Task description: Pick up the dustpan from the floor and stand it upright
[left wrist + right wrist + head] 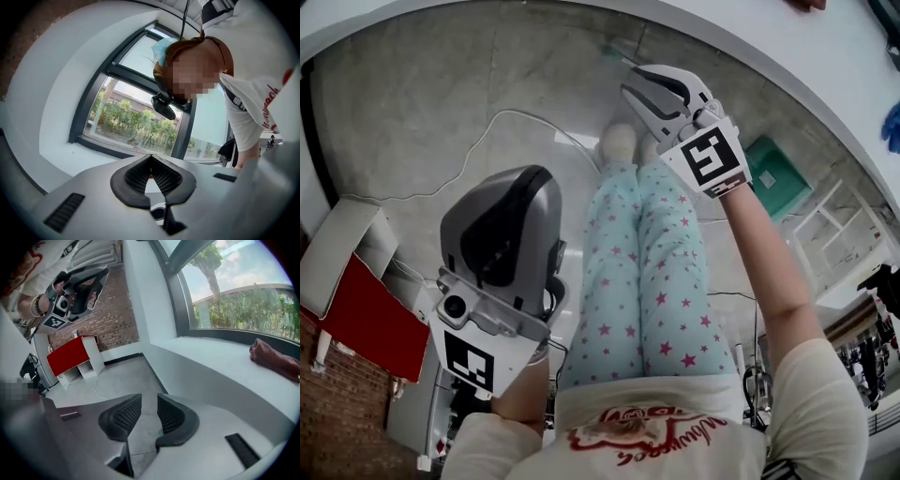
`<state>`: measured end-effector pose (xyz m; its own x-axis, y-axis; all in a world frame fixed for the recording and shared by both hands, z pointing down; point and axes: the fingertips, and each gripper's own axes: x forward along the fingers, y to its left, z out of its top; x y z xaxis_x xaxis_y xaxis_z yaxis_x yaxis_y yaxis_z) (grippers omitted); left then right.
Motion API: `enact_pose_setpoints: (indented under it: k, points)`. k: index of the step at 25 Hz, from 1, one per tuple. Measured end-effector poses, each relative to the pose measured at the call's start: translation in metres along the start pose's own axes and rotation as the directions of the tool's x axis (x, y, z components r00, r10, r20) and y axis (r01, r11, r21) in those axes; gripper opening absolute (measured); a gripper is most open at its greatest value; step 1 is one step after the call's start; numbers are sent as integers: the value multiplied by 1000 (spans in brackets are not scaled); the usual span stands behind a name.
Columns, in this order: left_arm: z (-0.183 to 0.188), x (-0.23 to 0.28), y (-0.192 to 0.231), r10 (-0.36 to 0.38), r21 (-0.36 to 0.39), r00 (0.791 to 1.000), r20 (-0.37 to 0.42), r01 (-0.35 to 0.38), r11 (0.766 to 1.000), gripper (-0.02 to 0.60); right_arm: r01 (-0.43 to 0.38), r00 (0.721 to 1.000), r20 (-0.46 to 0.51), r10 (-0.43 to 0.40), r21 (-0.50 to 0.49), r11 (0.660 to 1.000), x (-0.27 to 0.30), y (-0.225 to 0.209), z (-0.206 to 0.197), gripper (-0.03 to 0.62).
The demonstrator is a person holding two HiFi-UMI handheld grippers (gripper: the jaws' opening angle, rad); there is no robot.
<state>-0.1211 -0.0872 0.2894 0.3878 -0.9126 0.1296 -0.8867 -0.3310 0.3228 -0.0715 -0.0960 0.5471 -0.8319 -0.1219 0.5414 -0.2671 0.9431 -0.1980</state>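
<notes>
I cannot make out a dustpan for certain. A flat green thing (776, 176) lies on the concrete floor at the right, and a small green tip (614, 52) shows at the foot of the curved wall. My right gripper (633, 80) (148, 399) hangs above the floor near that tip, pointing down, open, with only bare floor between its pads. My left gripper (525, 178) (150, 159) is held low at the left, pointing roughly level toward a window, its jaws shut with the tips meeting and nothing in them. The person's legs in star-print trousers (642, 281) fill the middle.
A red cabinet (370, 319) (70, 355) stands at the left by a brick wall. A white cable (487, 131) runs across the floor. White shelving (834, 225) is at the right. A dark red cloth (274, 357) lies on the white window ledge.
</notes>
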Motion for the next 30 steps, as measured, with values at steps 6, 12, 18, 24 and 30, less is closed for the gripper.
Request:
enact_pose_setpoints:
  k: [6, 12, 18, 24, 30]
  points:
    - [-12, 3, 11, 8, -1, 1000, 26, -8, 1000, 19, -17, 998, -55, 12, -86, 996, 31, -7, -32, 141]
    - [-30, 1, 16, 10, -21, 1000, 25, -10, 1000, 20, -27, 996, -93, 20, -78, 997, 61, -14, -56, 168]
    - [-54, -1, 19, -4, -53, 1000, 7, 5, 999, 20, -25, 992, -127, 19, -46, 999, 86, -19, -86, 190]
    - [-65, 2, 29, 6, -41, 1000, 25, -5, 999, 19, -12, 986, -167, 6, -39, 999, 108, -30, -118, 190]
    - [-94, -5, 33, -5, -56, 1000, -1, 5, 998, 19, -10, 980, -198, 5, -26, 1000, 127, -39, -147, 190]
